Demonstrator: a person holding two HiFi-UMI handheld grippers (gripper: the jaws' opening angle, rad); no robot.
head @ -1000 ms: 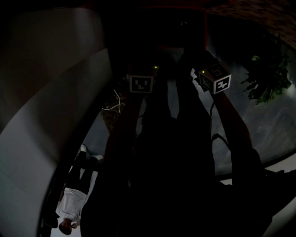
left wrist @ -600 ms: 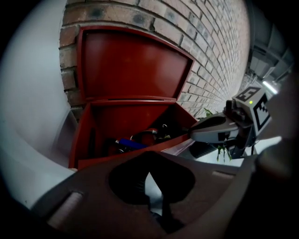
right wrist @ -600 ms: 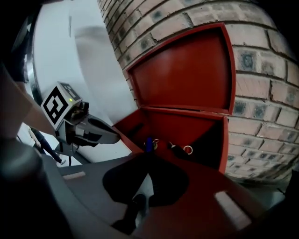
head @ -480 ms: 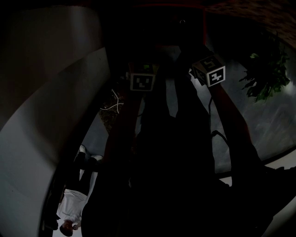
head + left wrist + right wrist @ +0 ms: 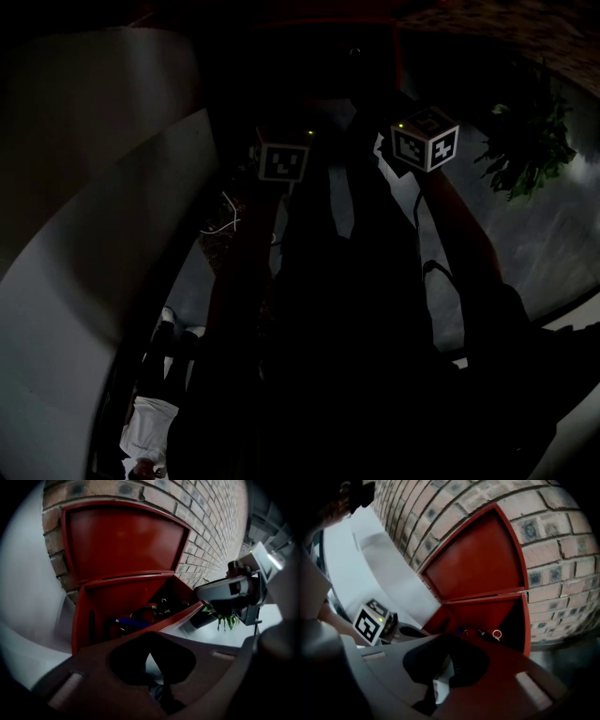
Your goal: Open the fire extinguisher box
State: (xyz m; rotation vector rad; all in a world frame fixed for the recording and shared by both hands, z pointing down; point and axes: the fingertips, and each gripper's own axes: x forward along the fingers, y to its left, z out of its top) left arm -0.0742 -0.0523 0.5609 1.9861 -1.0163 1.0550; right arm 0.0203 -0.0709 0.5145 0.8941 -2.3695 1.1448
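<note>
Already open, the red fire extinguisher box (image 5: 131, 592) stands against a brick wall (image 5: 211, 527), lid (image 5: 122, 541) raised, while left gripper (image 5: 151, 648) and right gripper (image 5: 447, 656) are clenched, empty.

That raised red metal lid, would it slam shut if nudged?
Probably stiff: the red metal lid looks like one flat rigid panel. It seems to lean back on the brick wall, so a light nudge likely won't drop it.

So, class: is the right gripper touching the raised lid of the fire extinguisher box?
Apart. The left gripper view shows bare brick wall between the raised lid and the right gripper.
</note>
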